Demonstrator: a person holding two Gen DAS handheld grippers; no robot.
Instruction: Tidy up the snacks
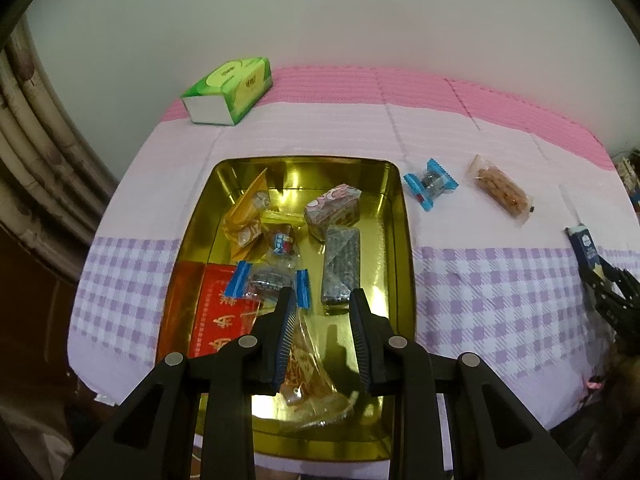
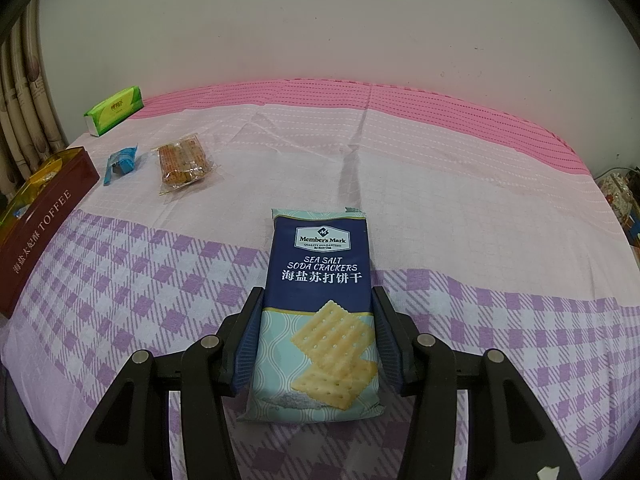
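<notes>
**Snacks being sorted into a gold tin**

The left hand-held gripper [image 1: 323, 300] hangs spread above the gold tin [image 1: 404, 216], which holds several wrapped snacks. Right of the tin (on the checked surface [image 2: 460, 184]) lie a blue candy [image 1: 430, 186] and a clear peanut bar [image 1: 502, 192]. Further right, the right hand-held gripper [image 2: 318, 312] straddles the cracker packet [image 2: 320, 304]; whether it grips is unclear.
</notes>
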